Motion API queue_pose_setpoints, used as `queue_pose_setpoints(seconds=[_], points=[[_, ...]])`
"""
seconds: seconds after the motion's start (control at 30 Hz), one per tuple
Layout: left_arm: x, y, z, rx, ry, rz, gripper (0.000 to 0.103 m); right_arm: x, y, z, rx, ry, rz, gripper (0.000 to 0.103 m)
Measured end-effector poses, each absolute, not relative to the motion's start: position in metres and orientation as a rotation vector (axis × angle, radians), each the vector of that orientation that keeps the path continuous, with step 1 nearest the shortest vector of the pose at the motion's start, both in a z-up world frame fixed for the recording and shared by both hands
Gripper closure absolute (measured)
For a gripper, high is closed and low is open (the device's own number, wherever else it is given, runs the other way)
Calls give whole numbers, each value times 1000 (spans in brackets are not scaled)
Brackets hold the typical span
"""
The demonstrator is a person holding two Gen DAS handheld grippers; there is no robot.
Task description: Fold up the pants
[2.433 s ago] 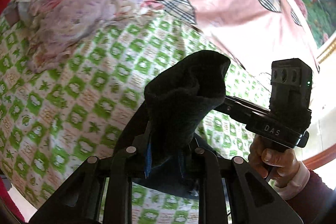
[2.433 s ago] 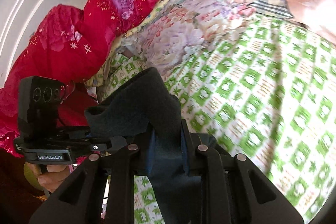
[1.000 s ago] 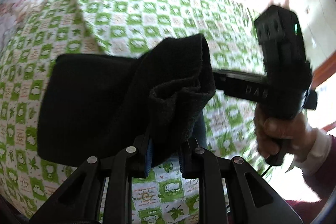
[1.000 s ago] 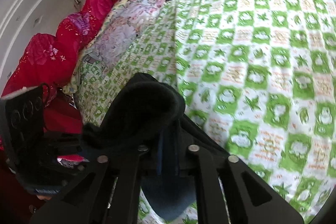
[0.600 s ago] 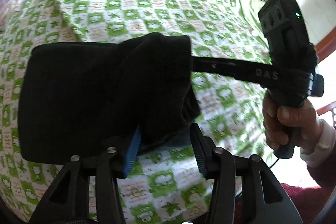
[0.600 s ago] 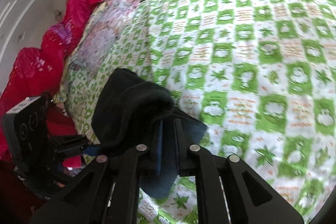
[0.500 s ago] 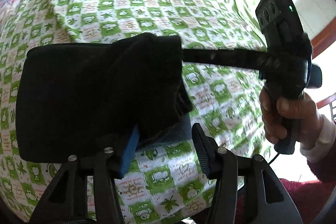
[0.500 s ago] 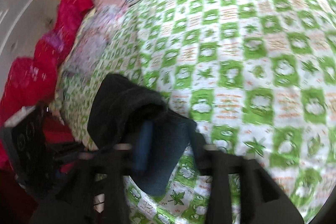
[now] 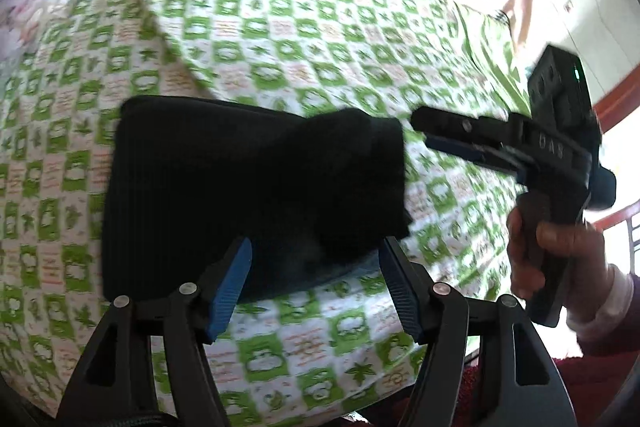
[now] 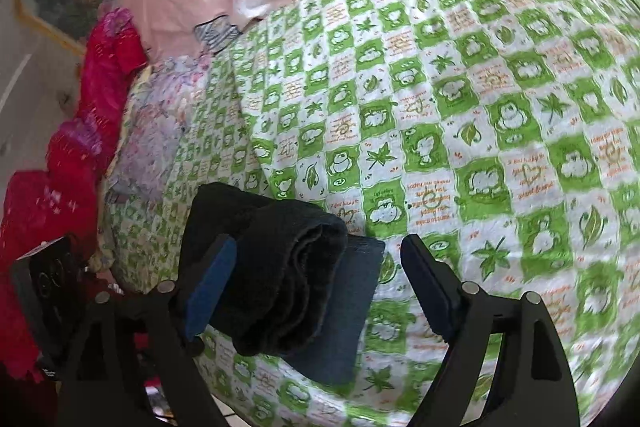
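Green-checked bedsheet (image 9: 304, 39) filling most of both views. Folded black pants (image 9: 224, 195) lying flat on it, centre-left in left view. Left gripper (image 9: 314, 277) and right gripper (image 10: 316, 283) both gaping wide, gripping nothing. Likely finishing the release; next probably backing clear or flattening the raised top layer.

Both our grippers have let go: the left gripper (image 9: 314, 281) and the right gripper (image 10: 316, 291), which were clamped on the pants (image 9: 248, 195) a moment ago, now stand with jaws spread wide. The pants, earlier lifted and bunched between us, now lie folded on the green checked bedsheet (image 9: 304, 39), and the right gripper has drawn clear of their edge.
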State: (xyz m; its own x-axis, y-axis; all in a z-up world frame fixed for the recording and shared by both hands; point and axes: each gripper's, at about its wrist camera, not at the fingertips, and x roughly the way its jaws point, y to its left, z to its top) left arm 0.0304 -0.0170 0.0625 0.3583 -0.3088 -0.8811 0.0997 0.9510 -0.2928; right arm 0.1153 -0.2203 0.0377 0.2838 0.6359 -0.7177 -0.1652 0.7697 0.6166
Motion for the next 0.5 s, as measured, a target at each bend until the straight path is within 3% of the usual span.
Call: queue_pose_setpoints(seconds=[0.5], points=[[55, 65, 66, -293, 1151, -147, 31, 103, -183, 48, 395, 1156, 481, 15]])
